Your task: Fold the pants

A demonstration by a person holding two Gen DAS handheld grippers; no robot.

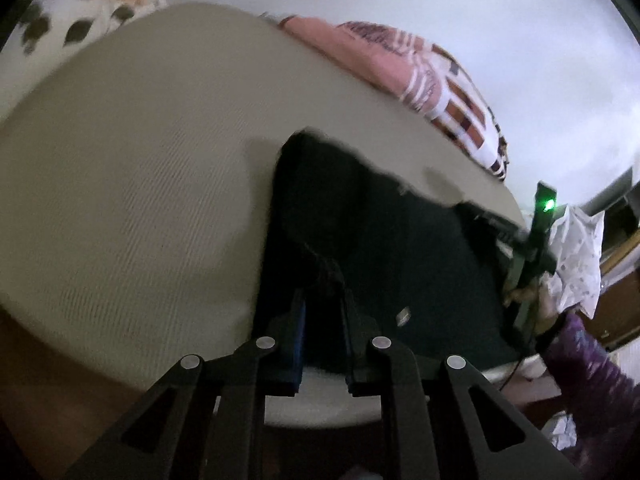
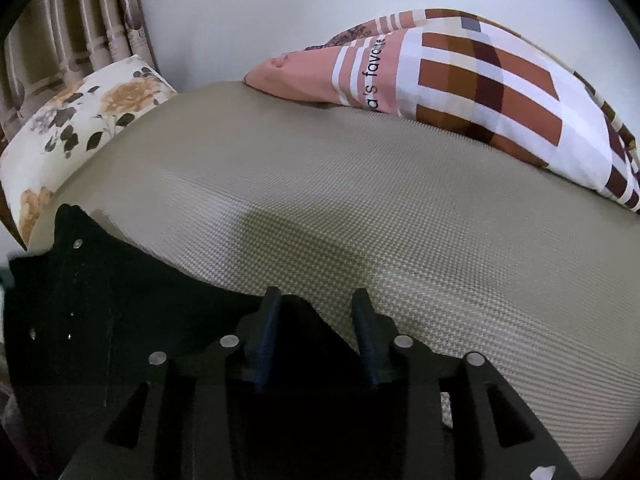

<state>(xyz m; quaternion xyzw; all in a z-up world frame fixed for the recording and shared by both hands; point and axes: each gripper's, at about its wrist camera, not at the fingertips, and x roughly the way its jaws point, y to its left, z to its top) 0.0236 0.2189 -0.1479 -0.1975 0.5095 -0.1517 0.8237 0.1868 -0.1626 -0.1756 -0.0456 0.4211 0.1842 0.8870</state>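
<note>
Pants [image 2: 140, 320]; pillow [image 2: 460, 92] lettering "favo…"

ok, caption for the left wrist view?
Left tongs shut on black pants spread across the beige mattress.

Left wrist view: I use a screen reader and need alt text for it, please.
The left gripper is closed, its fingers pinching a fold of the black pants, which lie on a beige mattress. A pink checked pillow sits at the far edge against a white wall, and the right gripper, with a green light, shows at the right.
</note>
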